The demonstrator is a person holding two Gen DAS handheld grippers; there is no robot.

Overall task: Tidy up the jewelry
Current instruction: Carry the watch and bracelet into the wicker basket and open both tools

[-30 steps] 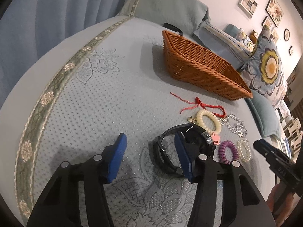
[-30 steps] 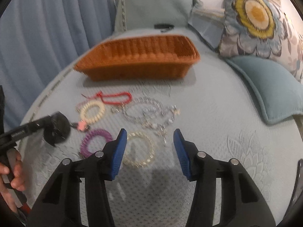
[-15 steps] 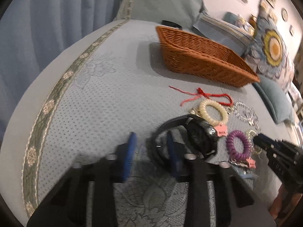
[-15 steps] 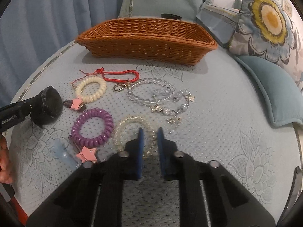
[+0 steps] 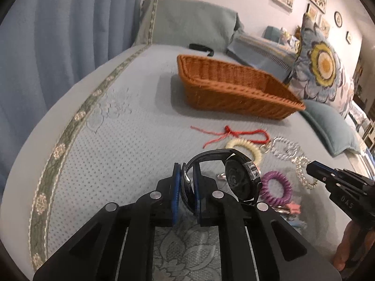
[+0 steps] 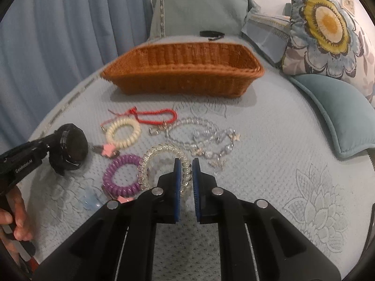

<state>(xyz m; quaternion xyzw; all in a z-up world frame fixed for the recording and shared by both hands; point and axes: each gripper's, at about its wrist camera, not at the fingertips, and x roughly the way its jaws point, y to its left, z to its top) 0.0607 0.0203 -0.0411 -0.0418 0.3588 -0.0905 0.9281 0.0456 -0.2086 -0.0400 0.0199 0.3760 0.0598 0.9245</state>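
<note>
Jewelry lies spread on the pale blue quilted bedspread (image 6: 269,140) in front of the oblong brown wicker basket (image 6: 182,70): a red braided cord bracelet (image 6: 154,116), a cream spiral coil band (image 6: 123,132), a purple spiral coil band (image 6: 121,175), a clear glass-bead bracelet with small charms (image 6: 204,135), a clear spiral coil band (image 6: 164,161) and a black wristwatch with a round dark face (image 5: 241,178).

A second ago we had both pairs of blue-padded fingers spread wide, the left around the watch strap and the right over the clear coil. Now our left gripper (image 5: 186,194) is clamped on the black strap, and the watch looks raised off the bedspread, its face tipped to the right. Our right gripper (image 6: 186,182) has pinched the near rim of the clear spiral coil band, which stands tilted up from the cloth just beside the purple band.

Both tools point toward the basket. In the right wrist view our left hand (image 6: 14,222) grips its handle at the lower left edge.
</note>
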